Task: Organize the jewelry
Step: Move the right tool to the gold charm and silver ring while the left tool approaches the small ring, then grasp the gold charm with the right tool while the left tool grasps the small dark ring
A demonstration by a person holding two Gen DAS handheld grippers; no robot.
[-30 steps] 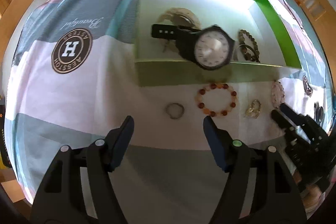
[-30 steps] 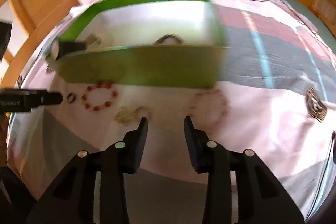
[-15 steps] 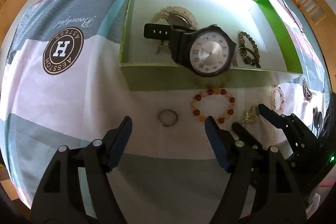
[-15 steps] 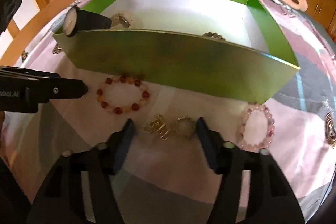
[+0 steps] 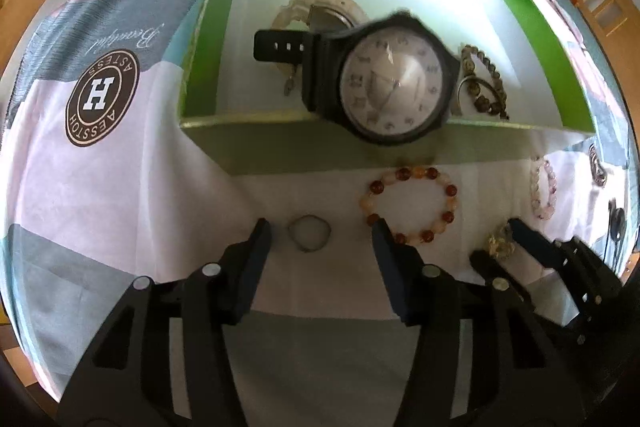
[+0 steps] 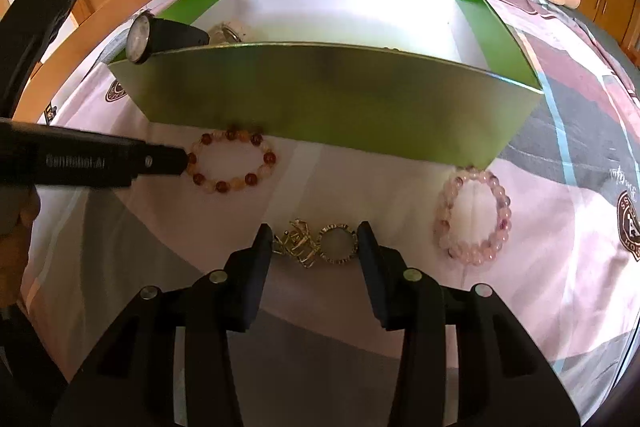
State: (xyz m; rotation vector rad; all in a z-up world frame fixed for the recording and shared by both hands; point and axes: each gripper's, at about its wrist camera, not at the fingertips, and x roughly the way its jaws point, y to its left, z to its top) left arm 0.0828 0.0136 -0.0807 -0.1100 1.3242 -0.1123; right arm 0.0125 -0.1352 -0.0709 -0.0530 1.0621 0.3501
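Note:
A small silver ring (image 5: 310,233) lies on the patterned cloth between the fingers of my left gripper (image 5: 320,237), whose jaws are closing and stand clear of it. In the right wrist view a gold trinket and gold ring (image 6: 316,245) lie together between the fingers of my right gripper (image 6: 314,241). Its jaws are closing, with the pads almost at the pair's two ends. An orange-red bead bracelet (image 6: 232,163) and a pink bead bracelet (image 6: 472,219) lie on the cloth before the green box (image 6: 320,95).
Inside the box (image 5: 280,143) a black watch (image 5: 392,83) leans over the front wall, with a pale watch (image 5: 320,7) and a brown bead bracelet (image 5: 484,83). A finger of the left gripper (image 6: 120,159) touches the orange bracelet. Wooden furniture surrounds the bed.
Both grippers have come down toward the cloth. The left jaws have narrowed around the silver ring. The right gripper has moved left and now has the gold pieces between its fingers.

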